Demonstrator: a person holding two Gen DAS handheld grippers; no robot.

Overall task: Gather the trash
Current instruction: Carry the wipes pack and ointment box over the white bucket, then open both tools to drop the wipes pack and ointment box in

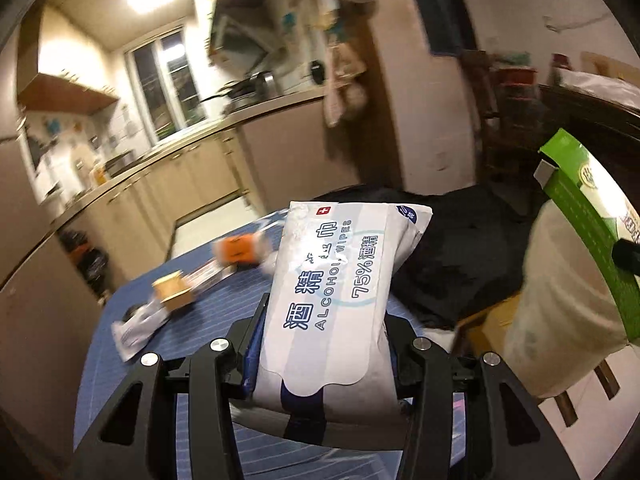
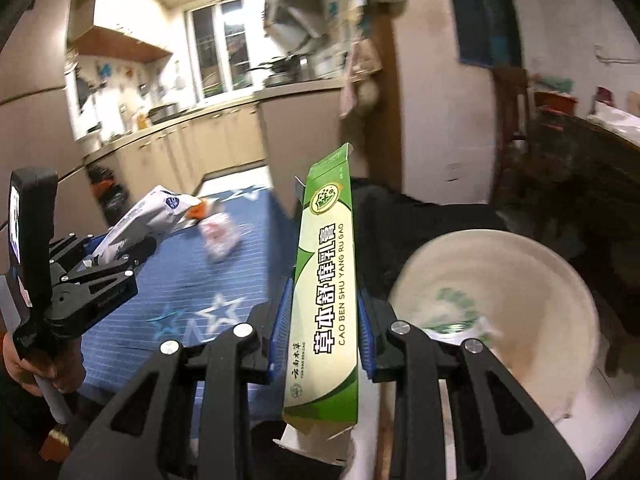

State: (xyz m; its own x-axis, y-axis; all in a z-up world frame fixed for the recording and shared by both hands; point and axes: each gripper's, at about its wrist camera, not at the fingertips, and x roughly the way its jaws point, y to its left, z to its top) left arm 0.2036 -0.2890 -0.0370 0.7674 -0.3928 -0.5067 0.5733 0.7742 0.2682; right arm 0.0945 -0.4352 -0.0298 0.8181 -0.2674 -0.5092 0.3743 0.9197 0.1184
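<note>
1. Left wrist view: my left gripper (image 1: 324,344) has its jaws clamped on the wipes pack (image 1: 340,280), long axis pointing forward.
2. My right gripper (image 2: 324,328) is clamped on the green box (image 2: 326,300), upright; the bin (image 2: 520,280) lies just to its right, nearer this hand.

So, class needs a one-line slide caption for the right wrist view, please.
Right gripper holds a green carton upright beside a white bin, blue tablecloth behind.
</note>
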